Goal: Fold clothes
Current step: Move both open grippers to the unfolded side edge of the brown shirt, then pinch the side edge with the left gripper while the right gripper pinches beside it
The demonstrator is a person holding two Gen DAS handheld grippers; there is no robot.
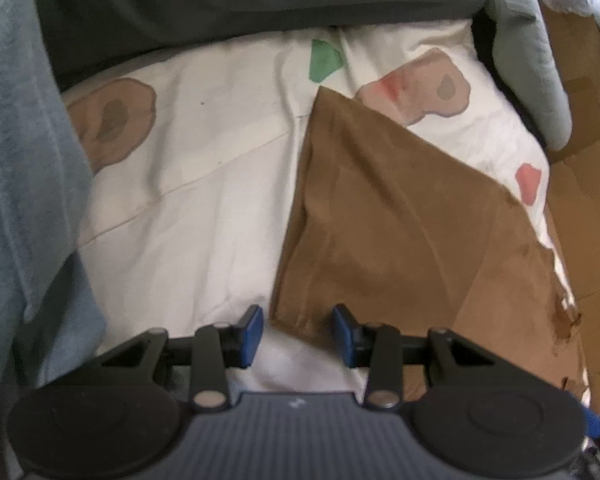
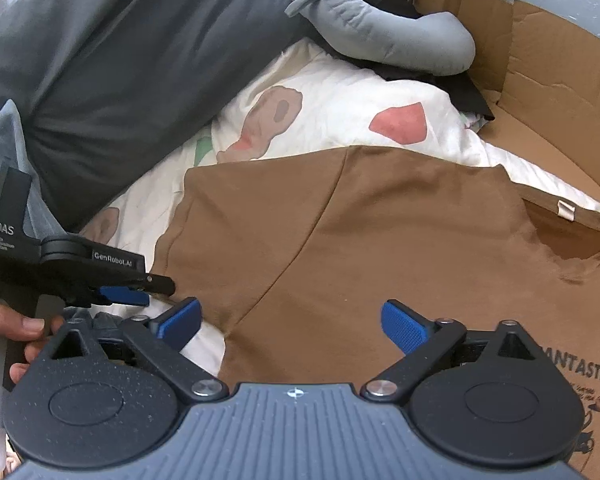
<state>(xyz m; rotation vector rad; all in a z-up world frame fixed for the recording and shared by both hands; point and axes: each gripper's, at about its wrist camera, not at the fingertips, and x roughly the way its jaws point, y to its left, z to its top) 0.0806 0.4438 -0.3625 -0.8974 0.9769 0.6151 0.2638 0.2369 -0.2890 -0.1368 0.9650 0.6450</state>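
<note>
brown shirt (image 2: 380, 240) ahead of right gripper (image 2: 292, 324)

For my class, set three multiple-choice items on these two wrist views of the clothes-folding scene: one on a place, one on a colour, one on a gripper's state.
1. What does the brown garment lie on?
A. a bare wooden floor
B. a white patterned sheet
C. a glass table

2. What colour are the pads on the gripper fingers?
A. blue
B. yellow
C. white

3. How does the right gripper stand?
A. shut on the garment
B. shut on nothing
C. open, over the garment

Answers: 1 B, the sheet shows around the garment's edges in both views. 2 A, blue pads show on each finger. 3 C, its fingers stand wide apart with brown cloth visible between them.
</note>
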